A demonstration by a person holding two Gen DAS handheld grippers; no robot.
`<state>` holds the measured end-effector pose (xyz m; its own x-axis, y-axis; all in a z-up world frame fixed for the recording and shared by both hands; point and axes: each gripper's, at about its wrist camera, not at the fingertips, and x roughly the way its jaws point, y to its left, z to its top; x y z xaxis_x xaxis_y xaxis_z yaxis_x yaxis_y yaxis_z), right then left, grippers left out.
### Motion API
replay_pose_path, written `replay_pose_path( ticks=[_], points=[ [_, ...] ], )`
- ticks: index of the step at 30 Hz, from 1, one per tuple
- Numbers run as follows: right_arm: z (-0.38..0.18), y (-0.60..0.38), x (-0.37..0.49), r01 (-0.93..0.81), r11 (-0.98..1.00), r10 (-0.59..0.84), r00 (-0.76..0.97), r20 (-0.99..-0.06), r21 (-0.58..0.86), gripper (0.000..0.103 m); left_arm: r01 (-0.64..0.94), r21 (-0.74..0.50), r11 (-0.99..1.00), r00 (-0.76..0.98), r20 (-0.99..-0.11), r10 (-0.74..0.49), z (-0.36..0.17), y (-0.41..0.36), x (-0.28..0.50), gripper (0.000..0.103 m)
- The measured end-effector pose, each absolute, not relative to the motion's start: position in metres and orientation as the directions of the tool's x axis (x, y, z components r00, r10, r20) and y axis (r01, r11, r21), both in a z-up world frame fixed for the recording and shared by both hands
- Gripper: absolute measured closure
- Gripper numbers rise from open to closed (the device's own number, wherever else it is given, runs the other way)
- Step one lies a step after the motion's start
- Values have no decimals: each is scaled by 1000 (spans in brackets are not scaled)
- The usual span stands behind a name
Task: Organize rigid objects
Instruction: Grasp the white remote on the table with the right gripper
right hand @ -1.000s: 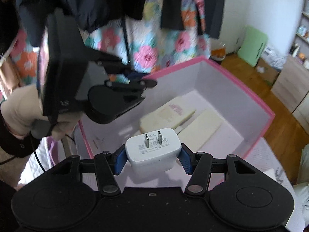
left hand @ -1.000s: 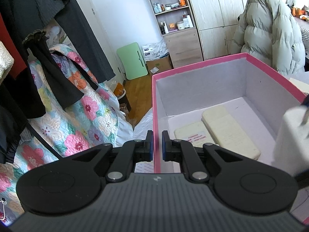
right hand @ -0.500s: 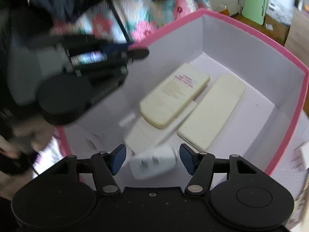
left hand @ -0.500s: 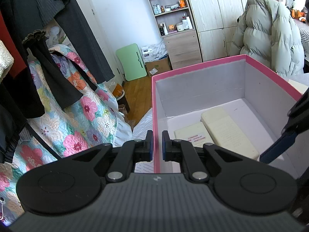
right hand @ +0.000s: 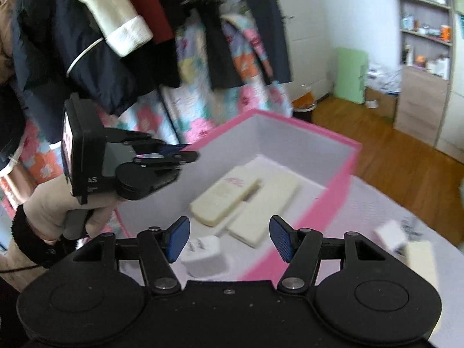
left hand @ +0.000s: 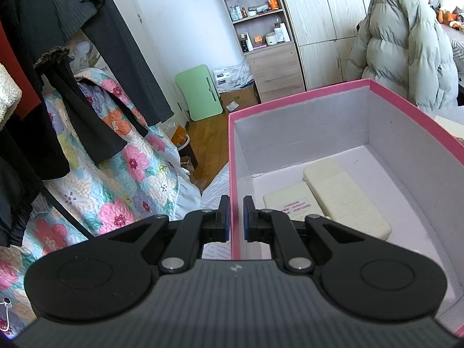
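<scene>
Clamping the near-left wall of the pink box (left hand: pixel 298 98), the left gripper (left hand: pixel 236 217) has its jaws all but closed, one blue pad outside the wall and the other inside, with the thin pink edge running up between them. Beyond those jaws and to their right, two cream remote-like blocks (left hand: pixel 345 200) lie flat on the box floor, side by side and touching along their long edges, the nearer one bearing a small red-printed label. From the other camera, the right gripper (right hand: pixel 229 239) stands with its jaws wide apart and nothing pressed between them; its blue pads (right hand: pixel 178 236) hang above the box's near rim. The white charger plug (right hand: pixel 204 256) rests on the box floor just below and a little left of the gap, close under the left pad but free of it, prongs facing up. Ahead of the jaws lie the same two cream blocks, angled away. To the left, a hand (right hand: pixel 55 217) holds the other gripper's handle against the box wall. Right of the jaws, outside the box, small blurred pale objects (right hand: pixel 390 235) sit on the white bed cover (right hand: pixel 377 208).
</scene>
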<state>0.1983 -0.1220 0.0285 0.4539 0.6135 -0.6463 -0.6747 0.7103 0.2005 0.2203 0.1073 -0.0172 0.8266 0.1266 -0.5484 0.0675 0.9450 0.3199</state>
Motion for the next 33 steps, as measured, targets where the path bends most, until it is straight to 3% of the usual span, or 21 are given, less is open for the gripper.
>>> replay_pose_path(
  ticks=[10, 19, 25, 33],
  points=[
    [5, -208, 199, -496, 828, 517, 492, -701, 263, 41, 66, 340, 938, 826, -546, 139, -19, 102, 220, 95],
    [-66, -214, 179, -618, 786, 308, 376, -874, 12, 42, 74, 350, 934, 844, -521, 129, -19, 99, 216, 95],
    [-72, -221, 188, -659, 751, 301, 399, -866, -42, 43, 72, 356, 932, 843, -521, 135, -19, 96, 217, 95],
    [-88, -223, 214, -765, 644, 396, 308, -865, 22, 42, 59, 339, 939, 836, -530, 139, -18, 94, 219, 95]
  ],
)
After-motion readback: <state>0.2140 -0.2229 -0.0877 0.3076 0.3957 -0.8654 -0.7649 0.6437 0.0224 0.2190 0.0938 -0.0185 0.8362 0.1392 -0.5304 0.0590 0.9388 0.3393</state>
